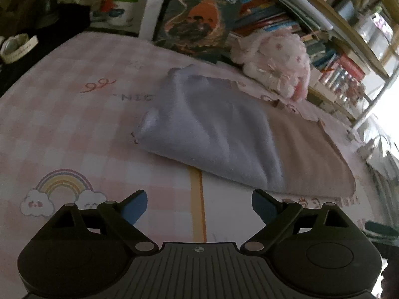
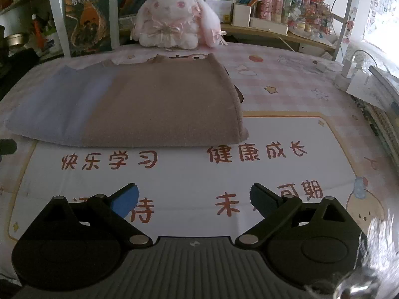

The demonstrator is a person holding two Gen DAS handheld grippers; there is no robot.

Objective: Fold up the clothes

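One folded garment [image 2: 139, 109] on printed mat [image 2: 189, 174].

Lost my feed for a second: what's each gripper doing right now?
Left gripper: open, holding nothing, short of the folded garment.
Right gripper: open, holding nothing, over the printed mat.

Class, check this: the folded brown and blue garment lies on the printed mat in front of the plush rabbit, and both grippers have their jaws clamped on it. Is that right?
Not quite. The folded garment does lie on the printed mat in front of the plush rabbit, but the left gripper and right gripper have open jaws, short of the cloth. Both wrist views show it.
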